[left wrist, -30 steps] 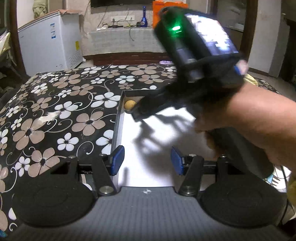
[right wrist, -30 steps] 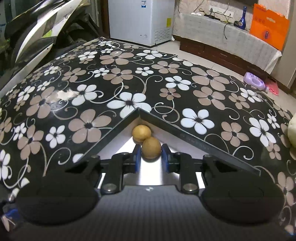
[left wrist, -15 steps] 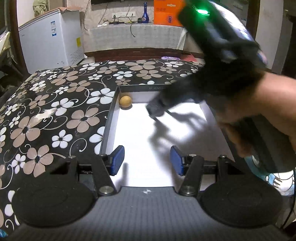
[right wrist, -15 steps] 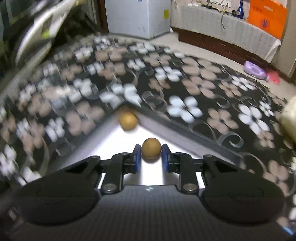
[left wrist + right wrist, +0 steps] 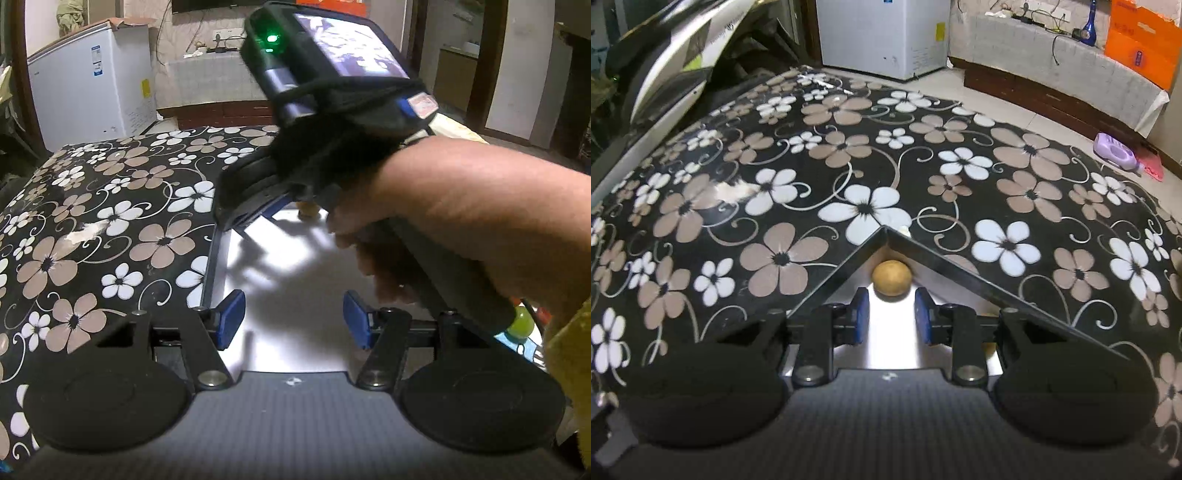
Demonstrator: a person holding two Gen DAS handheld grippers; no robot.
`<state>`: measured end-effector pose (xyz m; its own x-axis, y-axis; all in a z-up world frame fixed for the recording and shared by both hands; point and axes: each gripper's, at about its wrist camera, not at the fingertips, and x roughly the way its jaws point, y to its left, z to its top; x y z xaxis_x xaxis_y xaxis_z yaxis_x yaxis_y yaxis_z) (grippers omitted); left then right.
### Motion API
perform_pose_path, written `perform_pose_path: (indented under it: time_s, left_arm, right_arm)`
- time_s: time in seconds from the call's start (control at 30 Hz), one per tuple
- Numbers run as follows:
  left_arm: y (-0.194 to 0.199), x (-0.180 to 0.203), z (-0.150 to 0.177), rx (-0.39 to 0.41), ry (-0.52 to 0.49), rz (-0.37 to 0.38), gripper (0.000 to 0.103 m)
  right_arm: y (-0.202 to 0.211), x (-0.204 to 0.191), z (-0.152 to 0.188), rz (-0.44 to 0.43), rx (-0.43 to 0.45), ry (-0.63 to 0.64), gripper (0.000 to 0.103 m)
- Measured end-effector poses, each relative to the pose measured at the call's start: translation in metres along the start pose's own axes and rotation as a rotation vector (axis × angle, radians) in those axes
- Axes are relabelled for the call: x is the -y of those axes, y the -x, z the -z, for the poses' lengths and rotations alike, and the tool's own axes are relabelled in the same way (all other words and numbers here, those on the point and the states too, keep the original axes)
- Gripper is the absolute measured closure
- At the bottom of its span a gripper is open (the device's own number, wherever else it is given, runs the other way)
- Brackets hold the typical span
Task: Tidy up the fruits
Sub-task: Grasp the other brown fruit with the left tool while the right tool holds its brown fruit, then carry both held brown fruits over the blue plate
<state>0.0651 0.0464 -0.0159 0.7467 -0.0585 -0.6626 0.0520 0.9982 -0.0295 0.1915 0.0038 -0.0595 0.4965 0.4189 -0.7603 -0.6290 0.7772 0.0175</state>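
The small brown fruit (image 5: 891, 277) is lying in the far corner of the white tray (image 5: 934, 266), just ahead of the right claw (image 5: 891, 317); half a second ago it was pinched between the blue pads, and now the jaws are opening narrowly with nothing gripped between them, so the fruit is looking released. A second fruit (image 5: 989, 347) is peeking out behind the right finger arm, mostly hidden. From the left view, the right hand (image 5: 424, 221) and its claw are hanging over the tray's far end, covering most of the fruit there. The left claw (image 5: 293, 319) is waiting half open and empty over the near end, its jaws opening too. The tray is sitting on the flowered desk (image 5: 775, 206). This drop-off seems done; the next fruit is probably waiting.
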Motion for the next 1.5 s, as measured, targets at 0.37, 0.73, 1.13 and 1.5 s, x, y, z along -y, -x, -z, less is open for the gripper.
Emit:
perform_pose_path:
  time_s: [0.37, 0.73, 1.13, 1.5]
  left_arm:
    - [-0.001, 0.004, -0.002, 0.008, -0.01, -0.004, 0.038]
    - [-0.016, 0.001, -0.027, 0.028, -0.041, 0.042, 0.032]
    - [-0.098, -0.018, -0.07, -0.075, 0.104, -0.007, 0.043]
    - [-0.119, -0.005, -0.076, -0.044, 0.078, -0.062, 0.077]
  right_arm:
    - [0.002, -0.004, 0.001, 0.0, 0.028, 0.039, 0.078]
    - [0.134, 0.041, 0.066, 0.1, 0.183, -0.177, 0.077]
    - [0.177, 0.04, 0.119, 0.022, 0.21, -0.173, 0.077]
    - [0.19, 0.055, 0.134, 0.021, 0.202, -0.145, 0.077]
